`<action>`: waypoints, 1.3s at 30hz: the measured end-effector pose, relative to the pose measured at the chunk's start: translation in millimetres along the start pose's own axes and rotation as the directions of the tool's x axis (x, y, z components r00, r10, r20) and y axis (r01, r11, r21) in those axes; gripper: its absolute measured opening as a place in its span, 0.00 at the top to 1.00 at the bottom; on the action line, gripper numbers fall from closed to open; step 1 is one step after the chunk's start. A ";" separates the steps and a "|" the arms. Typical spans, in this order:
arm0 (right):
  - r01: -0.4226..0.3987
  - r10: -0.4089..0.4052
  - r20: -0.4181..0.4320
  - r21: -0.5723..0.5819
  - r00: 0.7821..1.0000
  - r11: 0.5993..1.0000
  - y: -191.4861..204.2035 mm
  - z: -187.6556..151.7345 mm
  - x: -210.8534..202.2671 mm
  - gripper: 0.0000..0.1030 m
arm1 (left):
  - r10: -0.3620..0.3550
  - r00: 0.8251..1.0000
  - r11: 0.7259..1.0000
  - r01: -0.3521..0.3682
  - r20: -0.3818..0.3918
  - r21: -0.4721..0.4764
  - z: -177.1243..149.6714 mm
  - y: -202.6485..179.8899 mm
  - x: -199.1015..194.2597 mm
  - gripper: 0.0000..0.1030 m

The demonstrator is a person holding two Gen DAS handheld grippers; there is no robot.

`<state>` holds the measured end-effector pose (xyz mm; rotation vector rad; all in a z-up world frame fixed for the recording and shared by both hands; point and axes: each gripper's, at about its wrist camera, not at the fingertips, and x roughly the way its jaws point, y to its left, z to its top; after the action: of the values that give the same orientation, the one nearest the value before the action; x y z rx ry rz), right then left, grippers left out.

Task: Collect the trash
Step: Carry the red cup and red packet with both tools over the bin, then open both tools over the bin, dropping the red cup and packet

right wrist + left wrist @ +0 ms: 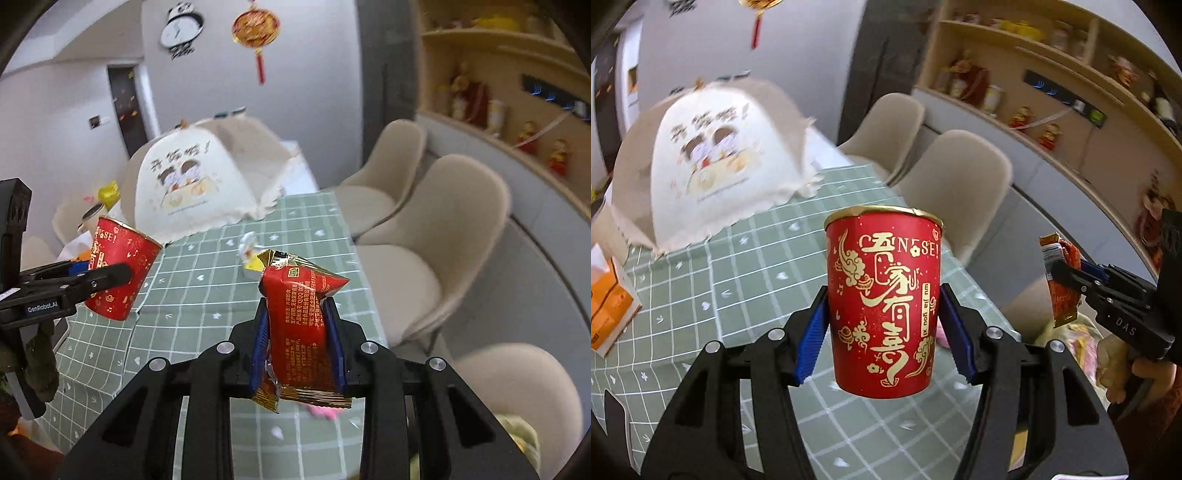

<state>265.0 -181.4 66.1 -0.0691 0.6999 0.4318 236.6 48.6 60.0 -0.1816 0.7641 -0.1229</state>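
My left gripper (882, 328) is shut on a red paper cup (884, 299) with gold Chinese lettering and holds it upright above the green checked tablecloth (738, 295). The cup also shows in the right wrist view (122, 269), tilted, at the left. My right gripper (297, 339) is shut on a red and gold snack wrapper (299, 325) and holds it above the table. The wrapper also shows at the right edge of the left wrist view (1062, 280). A small yellow and white scrap (249, 254) lies on the cloth beyond the wrapper.
A beige mesh food cover (207, 177) with a cartoon print stands at the far end of the table. Beige chairs (443, 236) line the right side. An orange box (609, 299) lies at the left. Wall shelves (517, 110) hold figurines.
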 end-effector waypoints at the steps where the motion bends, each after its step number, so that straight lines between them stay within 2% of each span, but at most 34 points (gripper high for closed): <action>1: 0.020 -0.020 0.012 0.014 1.000 1.000 -6.7 -5.7 -14.4 0.73 | -0.009 1.000 1.000 0.009 0.007 0.025 -1.2 -14.8 -4.8 0.47; 8: 0.162 -0.166 0.038 0.086 0.985 0.983 -59.1 -48.3 -92.4 0.72 | -0.128 0.992 0.982 0.125 0.008 0.141 -17.2 -108.5 -13.3 0.47; 12: 0.232 -0.238 0.032 0.139 0.971 0.963 -98.2 -74.8 -126.1 0.72 | -0.202 0.979 0.957 0.205 -0.036 0.204 -32.6 -164.3 -6.2 0.47; 18: 0.291 -0.302 0.022 0.217 0.953 0.932 -151.2 -110.8 -158.9 0.72 | -0.258 0.961 0.924 0.276 -0.102 0.263 -53.4 -228.5 11.7 0.47; 20: 0.304 -0.317 0.018 0.235 0.948 0.923 -165.2 -120.0 -165.2 0.72 | -0.300 0.944 0.907 0.327 -0.138 0.265 -58.9 -252.1 24.0 0.47; 23: 0.320 -0.336 0.013 0.274 0.942 0.907 -188.3 -134.5 -175.1 0.72 | -0.386 0.898 0.870 0.431 -0.213 0.241 -66.5 -275.1 48.8 0.47; 24: 0.323 -0.340 0.012 0.285 0.940 0.903 -194.9 -138.6 -177.3 0.72 | -0.408 0.876 0.856 0.465 -0.259 0.226 -70.0 -286.1 63.3 0.47; 25: 0.329 -0.348 0.012 0.299 0.937 0.896 -204.6 -144.7 -180.6 0.72 | -0.414 0.864 0.850 0.479 -0.288 0.218 -73.6 -293.5 72.4 0.47; 28: 0.336 -0.359 0.009 0.331 0.933 0.882 -222.9 -156.1 -184.4 0.72 | -0.410 0.824 0.833 0.513 -0.391 0.206 -85.5 -318.6 106.2 0.47; 30: 0.338 -0.363 0.004 0.359 0.932 0.870 -236.6 -165.2 -186.2 0.72 | -0.376 0.820 0.838 0.500 -0.431 0.219 -95.1 -333.2 121.5 0.47; 33: 0.333 -0.360 -0.002 0.390 0.933 0.859 -249.6 -175.3 -186.1 0.72 | -0.280 0.820 0.843 0.459 -0.499 0.280 -115.1 -357.2 146.8 0.48; 36: 0.331 -0.358 -0.011 0.409 0.934 0.850 -260.2 -185.1 -184.8 0.72 | -0.219 0.799 0.846 0.442 -0.560 0.298 -131.8 -371.3 167.2 0.49; 39: 0.327 -0.353 -0.021 0.429 0.935 0.842 -269.1 -195.2 -184.5 0.72 | -0.181 0.795 0.855 0.418 -0.579 0.307 -138.5 -377.1 180.8 0.49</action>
<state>130.2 -532.8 12.2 0.2324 0.6934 -0.0706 252.7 -368.2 -81.8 0.1585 1.2427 -0.6742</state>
